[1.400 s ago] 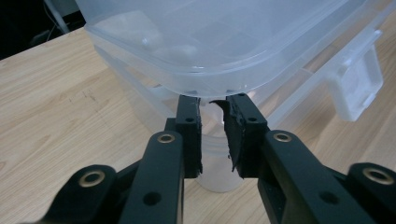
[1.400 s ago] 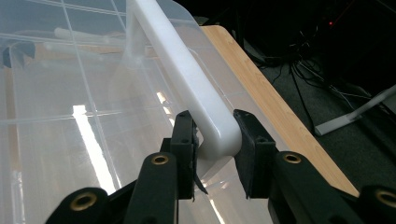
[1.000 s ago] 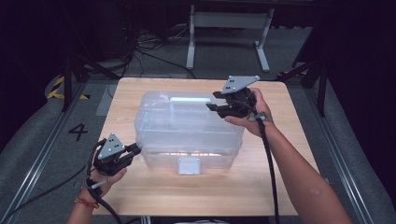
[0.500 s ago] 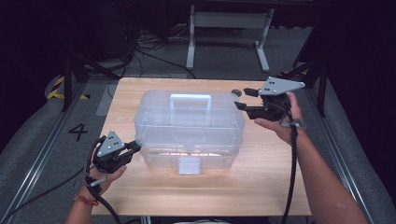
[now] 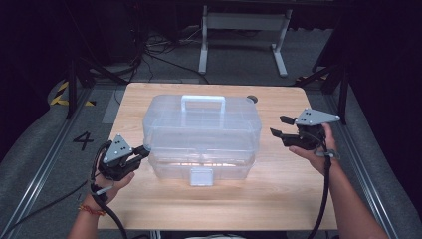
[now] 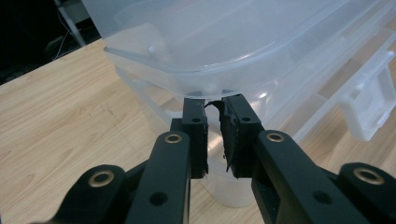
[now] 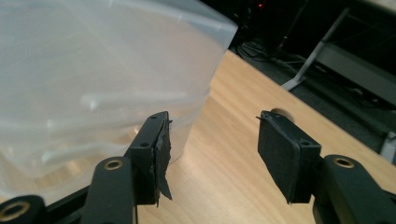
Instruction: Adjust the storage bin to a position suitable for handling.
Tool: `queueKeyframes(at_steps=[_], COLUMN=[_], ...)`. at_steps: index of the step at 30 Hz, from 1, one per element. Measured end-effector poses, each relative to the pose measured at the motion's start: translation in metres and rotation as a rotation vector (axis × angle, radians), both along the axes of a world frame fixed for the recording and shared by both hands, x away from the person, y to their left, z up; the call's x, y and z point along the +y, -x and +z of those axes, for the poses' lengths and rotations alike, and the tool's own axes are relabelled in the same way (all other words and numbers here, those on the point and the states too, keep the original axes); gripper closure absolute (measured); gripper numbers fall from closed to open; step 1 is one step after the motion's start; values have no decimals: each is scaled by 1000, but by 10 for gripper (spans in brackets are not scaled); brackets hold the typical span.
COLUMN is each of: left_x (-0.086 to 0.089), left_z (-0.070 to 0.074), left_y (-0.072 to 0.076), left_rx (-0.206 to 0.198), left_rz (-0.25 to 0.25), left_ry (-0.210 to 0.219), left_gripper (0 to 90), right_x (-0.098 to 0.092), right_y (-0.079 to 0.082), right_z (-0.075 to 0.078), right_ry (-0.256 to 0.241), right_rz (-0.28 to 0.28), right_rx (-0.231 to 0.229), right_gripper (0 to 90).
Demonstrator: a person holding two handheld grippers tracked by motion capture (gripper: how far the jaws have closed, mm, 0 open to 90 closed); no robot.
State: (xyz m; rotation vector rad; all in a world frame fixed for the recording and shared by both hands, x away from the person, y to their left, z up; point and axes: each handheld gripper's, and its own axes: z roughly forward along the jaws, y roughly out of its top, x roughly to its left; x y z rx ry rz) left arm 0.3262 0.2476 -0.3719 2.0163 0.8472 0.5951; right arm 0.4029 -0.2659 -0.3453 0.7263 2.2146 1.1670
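A clear plastic storage box (image 5: 201, 132) with a white handle (image 5: 202, 102) and a front latch (image 5: 201, 176) stands mid-table, lid down. My left gripper (image 5: 143, 150) is at its front-left corner. In the left gripper view the jaws (image 6: 213, 103) are nearly together, tips right under the lid's rim (image 6: 224, 42), with nothing clearly between them. My right gripper (image 5: 278, 126) hovers off the box's right end, apart from it. Its jaws (image 7: 212, 119) stand wide open and empty, with the box wall (image 7: 93, 70) to their left.
The wooden table (image 5: 209, 209) has bare room in front of the box and to its right. A small round dark object (image 5: 252, 99) lies behind the box's back-right corner. A metal stand (image 5: 244, 22) and cables sit on the floor beyond.
My right gripper has moved from above the box's back-right top out to the right and down toward the near side. The left gripper has stayed at the front-left corner.
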Motion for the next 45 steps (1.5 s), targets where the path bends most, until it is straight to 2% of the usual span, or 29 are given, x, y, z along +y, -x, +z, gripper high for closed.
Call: queueKeyframes(at_steps=[4, 7, 9, 13, 15, 22, 25, 29, 32, 36, 39, 41, 42, 45], left_x=[-1, -2, -2, -3, -3, -2, -2, 0, 2, 3, 4, 3, 3, 1], left_z=[4, 5, 6, 6, 6, 5, 4, 3, 1, -5, -9, -14, -17, -20], left_y=[-2, -3, -3, -4, -5, -4, -4, -4, -3, -3, -2, -2, -1, 0], left_rx=[-8, -11, -9, -9, -12, -12, -16, -19, -17, -9, 0, 3, 12, 13], left_rz=[0, -2, -5, -7, -8, -12, -11, 3, -1, 24, 24, 25, 23, 27], left_ry=[-4, 0, -1, -1, 0, 8, 10, -2, 7, -12, -29, -56, -66, -72], left_gripper=[799, 798, 797, 797, 797, 798, 794, 729, 697, 648, 599, 592, 582, 578], right_x=[2, 6, 8, 11, 18, 25, 28, 31, 31, 30, 32, 33, 36, 41], right_y=[3, 6, 8, 11, 15, 19, 22, 24, 25, 26, 27, 27, 28, 29], right_z=[-15, -24, -26, -29, -32, -35, -35, -36, -38, -40, -39, -38, -37, -35], right_ry=[1, -11, 2, -18, -24, -63, -96, -101, -103, -116, -133, -146, -153, -163], right_rz=[20, 35, 34, 50, 76, 92, 86, 96, 96, 91, 86, 86, 89, 89], right_rx=[9, -9, -24, -32, -33, -49, -68, -86, -91, -112, -137, -144, -165, -191], right_gripper=[443, 439, 437, 435, 430, 435, 440, 465, 466, 487, 503, 510, 522, 561])
